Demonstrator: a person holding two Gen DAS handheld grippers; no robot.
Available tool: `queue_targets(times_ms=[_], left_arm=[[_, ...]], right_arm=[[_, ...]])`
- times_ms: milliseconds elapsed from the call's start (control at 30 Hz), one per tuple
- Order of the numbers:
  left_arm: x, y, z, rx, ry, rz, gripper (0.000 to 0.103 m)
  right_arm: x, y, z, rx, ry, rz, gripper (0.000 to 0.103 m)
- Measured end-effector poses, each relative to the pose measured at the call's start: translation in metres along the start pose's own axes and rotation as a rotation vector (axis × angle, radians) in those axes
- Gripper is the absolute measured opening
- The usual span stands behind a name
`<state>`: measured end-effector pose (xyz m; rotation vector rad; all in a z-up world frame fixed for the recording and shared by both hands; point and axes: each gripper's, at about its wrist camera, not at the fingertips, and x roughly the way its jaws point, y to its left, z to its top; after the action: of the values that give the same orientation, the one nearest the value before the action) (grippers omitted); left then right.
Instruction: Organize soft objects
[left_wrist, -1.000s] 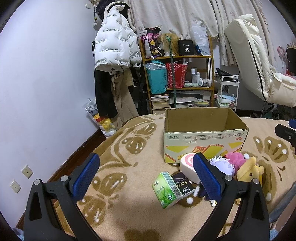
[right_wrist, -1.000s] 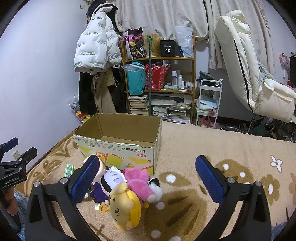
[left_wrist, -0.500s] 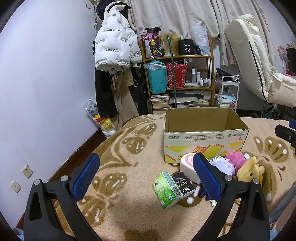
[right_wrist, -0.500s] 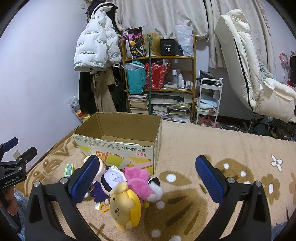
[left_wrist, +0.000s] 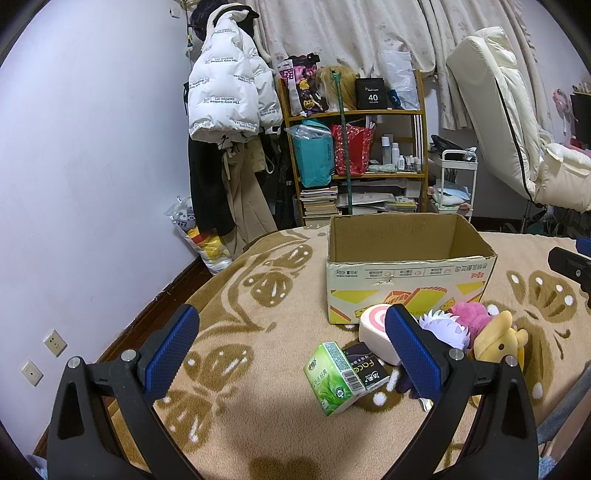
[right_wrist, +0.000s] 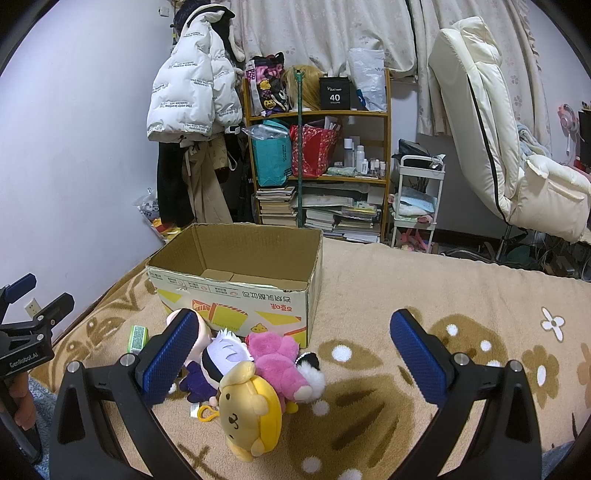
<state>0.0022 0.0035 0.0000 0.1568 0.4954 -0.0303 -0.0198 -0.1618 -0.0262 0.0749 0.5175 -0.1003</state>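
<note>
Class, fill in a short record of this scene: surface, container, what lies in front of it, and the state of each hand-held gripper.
surface: patterned blanket
container: open cardboard box, no toys seen inside
toys in front of box: yellow plush, pink plush, white-haired plush, round pink-and-white plush
other items: green tissue pack, dark pack
left hand-held gripper: open, holding nothing
right hand-held gripper: open, holding nothing
</note>
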Motion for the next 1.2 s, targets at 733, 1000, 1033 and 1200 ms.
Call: queue_targets(times_ms=[733, 1000, 1033, 1200], left_arm=[[0.004, 0.001, -0.004, 0.003, 0.016, 0.013, 0.1], [0.023, 0.004, -0.008, -0.004, 0.111, 0.027, 0.1], [0.027, 0.005, -0.01, -0.004, 0.131, 0.026, 0.1], [0.042, 0.003, -0.011, -0.005, 0.201, 0.017, 0.1]], right_arm=[[0.001, -0.003, -0.001, 0.008, 0.015, 0.028, 0.103], [0.002, 0.005, -0.015, 0.022, 0.069, 0.052, 0.103], [0.006, 0.006, -0.012, 0.02, 0.082, 0.047, 0.103], [0.013, 0.01, -0.02, 0.021, 0.144, 0.059, 0.103]])
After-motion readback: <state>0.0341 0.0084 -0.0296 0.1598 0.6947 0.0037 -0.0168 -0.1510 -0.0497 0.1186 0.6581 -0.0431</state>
